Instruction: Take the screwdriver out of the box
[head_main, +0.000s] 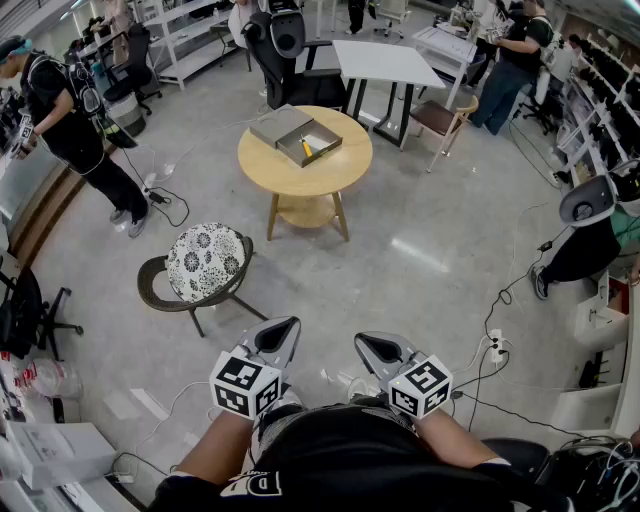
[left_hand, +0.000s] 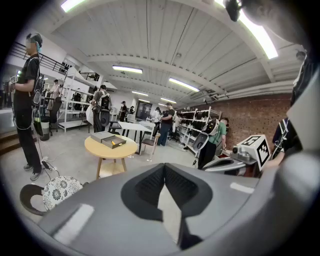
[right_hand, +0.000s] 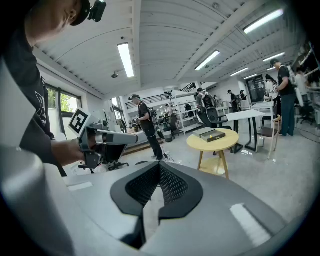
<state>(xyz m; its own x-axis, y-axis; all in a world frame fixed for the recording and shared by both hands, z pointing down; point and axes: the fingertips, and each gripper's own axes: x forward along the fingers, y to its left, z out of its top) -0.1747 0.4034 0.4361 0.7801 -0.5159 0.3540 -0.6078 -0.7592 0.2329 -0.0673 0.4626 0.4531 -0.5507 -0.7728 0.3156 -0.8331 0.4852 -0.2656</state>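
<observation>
An open grey box (head_main: 310, 142) lies on a round wooden table (head_main: 300, 172) far ahead, its lid (head_main: 278, 125) beside it. A yellow-handled screwdriver (head_main: 306, 148) rests inside the box. My left gripper (head_main: 288, 325) and right gripper (head_main: 364, 341) hover close to my body, side by side, far short of the table. Both are shut with nothing between their fingers. The left gripper view shows its gripper (left_hand: 164, 165) pointing toward the table (left_hand: 107, 151) and box (left_hand: 113, 142). The right gripper view shows its gripper (right_hand: 159, 165), with the box (right_hand: 212, 135) far off.
A floral-cushioned chair (head_main: 205, 262) stands between me and the table, slightly left. A white table (head_main: 385, 62) and wooden chair (head_main: 445, 115) stand behind it. Cables and a power strip (head_main: 495, 346) lie on the floor at right. Several people stand around the room.
</observation>
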